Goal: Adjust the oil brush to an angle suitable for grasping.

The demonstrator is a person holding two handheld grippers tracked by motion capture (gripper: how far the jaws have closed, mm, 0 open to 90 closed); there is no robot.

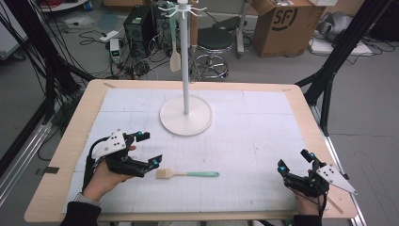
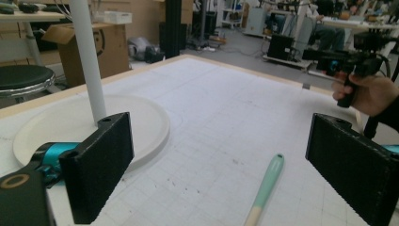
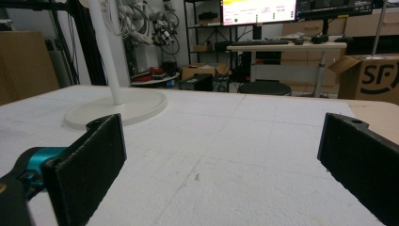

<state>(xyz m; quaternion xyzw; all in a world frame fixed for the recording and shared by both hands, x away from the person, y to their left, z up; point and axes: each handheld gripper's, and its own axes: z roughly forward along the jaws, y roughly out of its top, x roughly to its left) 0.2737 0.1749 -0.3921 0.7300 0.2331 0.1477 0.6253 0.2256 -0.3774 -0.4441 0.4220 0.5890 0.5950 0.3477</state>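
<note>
**Brush in reach, not yet gripped**

Black fingers [image 2: 101,169] of my left gripper [image 1: 149,149] stand wide, the brush [image 1: 187,174] flat on the surface [image 1: 263,141] just right of them. Right gripper [image 1: 295,165] idles wide, far right. A shallow approach could skid the slim handle away, I judge.

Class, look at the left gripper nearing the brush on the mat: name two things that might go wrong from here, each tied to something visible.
1. The brush lies flat on the mat, so the left gripper, its jaws wide open, may scrape the mat or push the brush away rather than grip it.
2. The stand is close behind; lifting carelessly might knock its pole, where a spatula hangs.
</note>
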